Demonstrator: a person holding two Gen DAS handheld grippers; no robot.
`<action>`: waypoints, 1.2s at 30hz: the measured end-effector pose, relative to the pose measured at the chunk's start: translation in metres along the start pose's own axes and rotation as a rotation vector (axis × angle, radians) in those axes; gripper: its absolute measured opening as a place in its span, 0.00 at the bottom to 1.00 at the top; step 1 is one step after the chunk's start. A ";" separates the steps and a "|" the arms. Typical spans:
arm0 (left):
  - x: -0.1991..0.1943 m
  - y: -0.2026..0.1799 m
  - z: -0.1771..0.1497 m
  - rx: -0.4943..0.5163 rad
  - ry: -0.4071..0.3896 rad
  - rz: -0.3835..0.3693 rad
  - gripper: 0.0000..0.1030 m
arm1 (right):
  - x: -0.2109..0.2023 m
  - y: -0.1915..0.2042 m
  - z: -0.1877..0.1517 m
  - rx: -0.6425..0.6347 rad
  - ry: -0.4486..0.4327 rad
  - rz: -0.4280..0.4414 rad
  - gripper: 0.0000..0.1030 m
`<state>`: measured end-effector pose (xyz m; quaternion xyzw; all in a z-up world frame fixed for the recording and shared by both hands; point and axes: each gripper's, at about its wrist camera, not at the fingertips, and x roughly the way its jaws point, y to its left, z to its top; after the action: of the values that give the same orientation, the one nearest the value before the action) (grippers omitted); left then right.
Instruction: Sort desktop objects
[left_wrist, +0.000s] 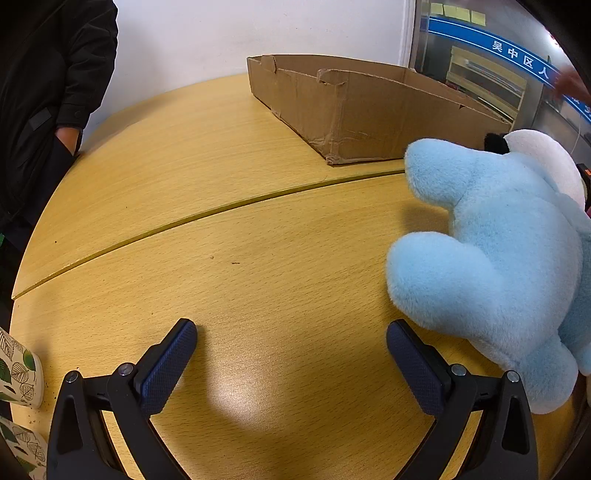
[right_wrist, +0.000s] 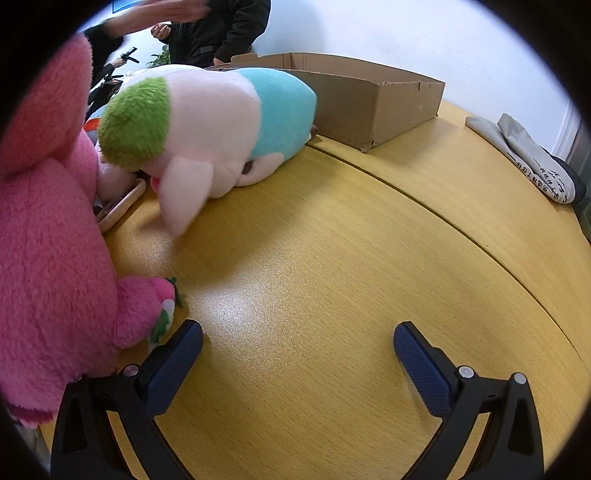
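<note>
My left gripper is open and empty above the wooden table. A light-blue plush toy lies just right of its right finger. A cardboard box stands at the back. My right gripper is open and empty over the table. A pink plush toy sits at its left, its paw beside the left fingertip. A white plush with a green patch and blue body lies further back, in front of the cardboard box.
Leaf-patterned paper cups stand at the left edge of the left wrist view. A person in a dark coat stands by the table's far left. A folded grey cloth bag lies at the right. A tray-like object lies between the plush toys.
</note>
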<state>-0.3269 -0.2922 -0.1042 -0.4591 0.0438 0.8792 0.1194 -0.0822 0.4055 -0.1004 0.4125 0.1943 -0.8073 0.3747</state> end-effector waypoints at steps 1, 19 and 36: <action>0.006 0.004 0.007 0.000 0.000 0.000 1.00 | 0.000 -0.001 0.000 0.000 0.000 0.000 1.00; -0.088 -0.096 -0.111 0.012 -0.021 0.028 1.00 | 0.002 -0.005 -0.001 -0.004 -0.001 0.003 1.00; -0.115 -0.125 -0.136 -0.101 -0.037 0.103 1.00 | 0.005 -0.005 0.004 -0.002 0.000 0.001 1.00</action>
<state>-0.1246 -0.2162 -0.0842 -0.4454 0.0210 0.8936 0.0516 -0.0901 0.4046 -0.1024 0.4120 0.1949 -0.8069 0.3757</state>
